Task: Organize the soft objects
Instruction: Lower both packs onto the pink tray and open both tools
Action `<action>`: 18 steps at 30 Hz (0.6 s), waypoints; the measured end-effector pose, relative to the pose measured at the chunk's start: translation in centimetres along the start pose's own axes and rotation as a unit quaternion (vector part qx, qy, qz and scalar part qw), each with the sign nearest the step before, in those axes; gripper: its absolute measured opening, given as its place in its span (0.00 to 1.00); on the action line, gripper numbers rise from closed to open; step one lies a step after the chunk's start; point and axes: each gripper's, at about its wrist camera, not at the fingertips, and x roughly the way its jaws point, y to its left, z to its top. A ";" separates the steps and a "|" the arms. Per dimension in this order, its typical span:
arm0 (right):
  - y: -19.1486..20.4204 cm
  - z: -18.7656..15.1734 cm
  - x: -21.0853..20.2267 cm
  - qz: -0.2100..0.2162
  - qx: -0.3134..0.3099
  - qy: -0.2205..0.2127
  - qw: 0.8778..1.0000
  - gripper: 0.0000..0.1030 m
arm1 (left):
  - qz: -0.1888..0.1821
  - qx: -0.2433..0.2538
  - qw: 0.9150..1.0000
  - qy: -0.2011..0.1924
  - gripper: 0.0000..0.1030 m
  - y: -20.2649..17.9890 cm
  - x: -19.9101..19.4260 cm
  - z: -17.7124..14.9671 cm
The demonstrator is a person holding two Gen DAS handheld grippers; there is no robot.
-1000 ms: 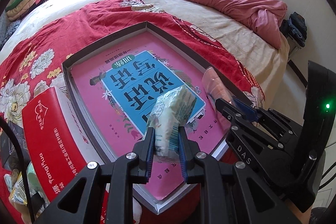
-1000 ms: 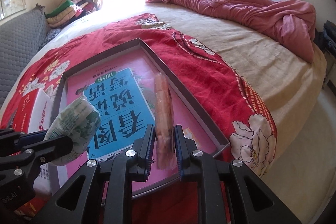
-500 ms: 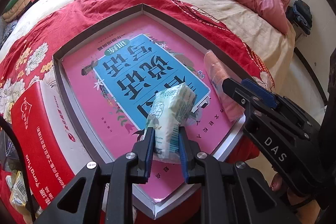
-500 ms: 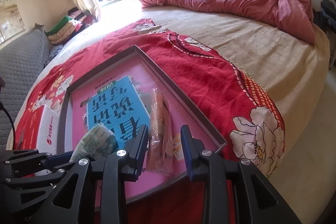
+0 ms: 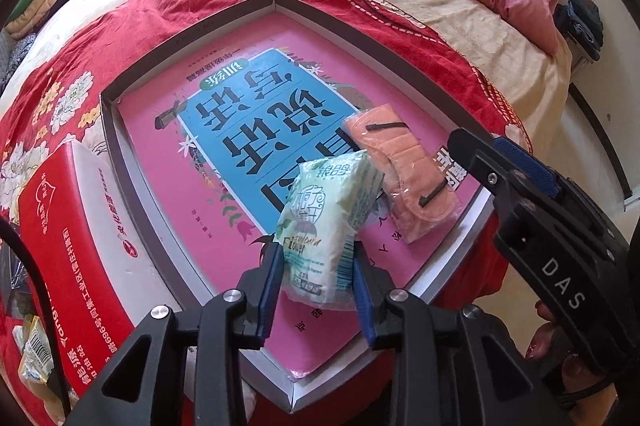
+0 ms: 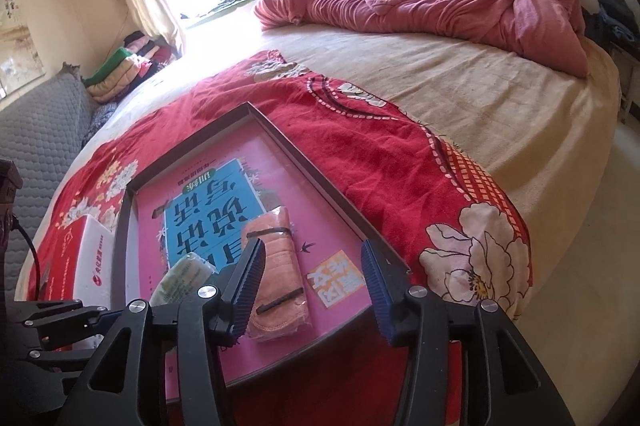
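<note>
Overhead, the left claw (image 5: 316,276) is clamped on a pale green plastic tissue pack (image 5: 326,222) printed "Flower", held above the shallow grey-rimmed tray (image 5: 192,30) lined with a pink and blue book cover. Beside it lies a plastic-wrapped orange cloth (image 6: 276,266). The right claw (image 6: 310,286), marked "DAS", hangs apart, holding nothing.

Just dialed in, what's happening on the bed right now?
A person is sorting soft packs into the shallow tray on the red bedspread. The left gripper holds a green-and-white tissue pack low over the tray's near end. The right gripper has its jaws wide open and empty; the orange wrapped cloth lies flat in the tray beside the tissue pack.
</note>
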 end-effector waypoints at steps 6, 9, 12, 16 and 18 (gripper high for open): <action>-0.1 0.1 -0.2 -0.009 -0.002 -0.006 1.000 0.52 | -0.002 0.002 1.000 0.001 0.38 0.0 0.0 0.0; -0.3 0.1 -0.4 -0.014 0.002 -0.011 1.000 0.52 | -0.002 0.011 1.000 0.004 0.44 -0.3 0.0 -0.1; -0.7 0.2 -0.6 -0.021 0.010 -0.018 1.000 0.53 | -0.007 0.019 1.000 0.003 0.51 -0.8 -0.2 -0.3; -1.3 0.3 -0.8 -0.027 0.023 -0.022 0.999 0.53 | -0.008 0.025 1.000 0.007 0.53 -1.2 -0.1 -0.5; -1.5 0.3 -0.9 -0.028 0.026 -0.022 0.999 0.54 | -0.006 0.026 1.000 0.006 0.53 -1.2 -0.3 -0.6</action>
